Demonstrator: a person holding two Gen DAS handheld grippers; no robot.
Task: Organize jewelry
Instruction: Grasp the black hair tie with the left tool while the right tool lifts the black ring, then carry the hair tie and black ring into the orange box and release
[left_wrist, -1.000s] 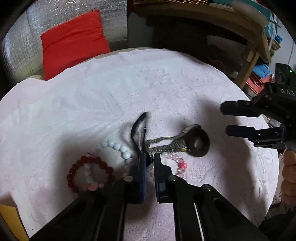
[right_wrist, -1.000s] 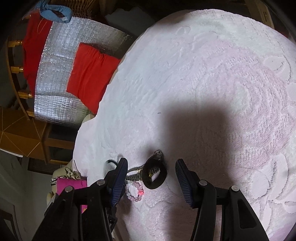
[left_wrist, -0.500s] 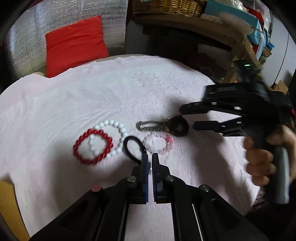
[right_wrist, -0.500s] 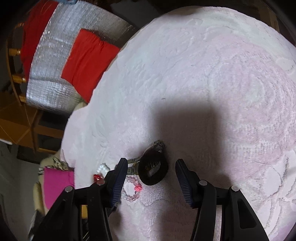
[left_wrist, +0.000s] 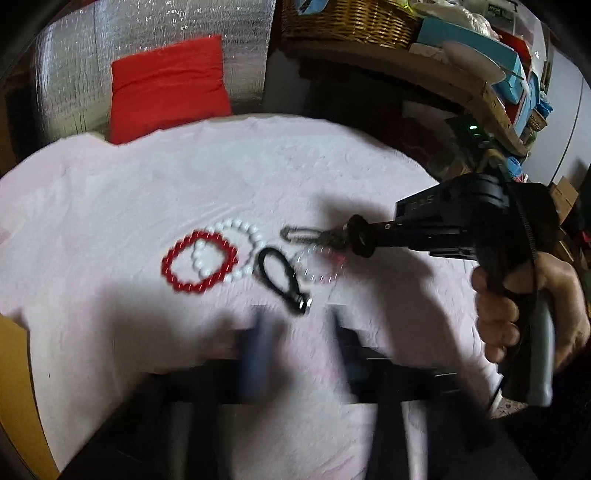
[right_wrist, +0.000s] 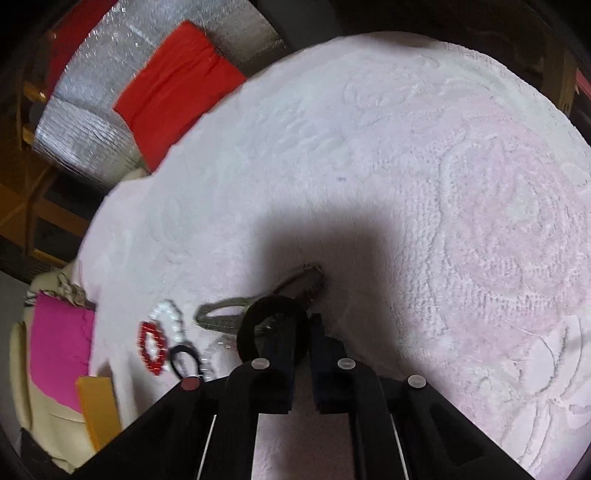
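Your right gripper (right_wrist: 301, 338) pinches the dark ring (right_wrist: 271, 325) of the cord keychain (left_wrist: 317, 236) just above the pink towel (left_wrist: 147, 192). Your left gripper (left_wrist: 299, 332), blurred, stands spread wide and empty. Just ahead of it lie the black loop (left_wrist: 279, 275), red bracelet (left_wrist: 199, 260), white bracelet (left_wrist: 243, 236) and clear bracelet (left_wrist: 319, 264).

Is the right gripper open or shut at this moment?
Shut. The right gripper has its fingers closed on the dark ring, with only a narrow gap left between them.
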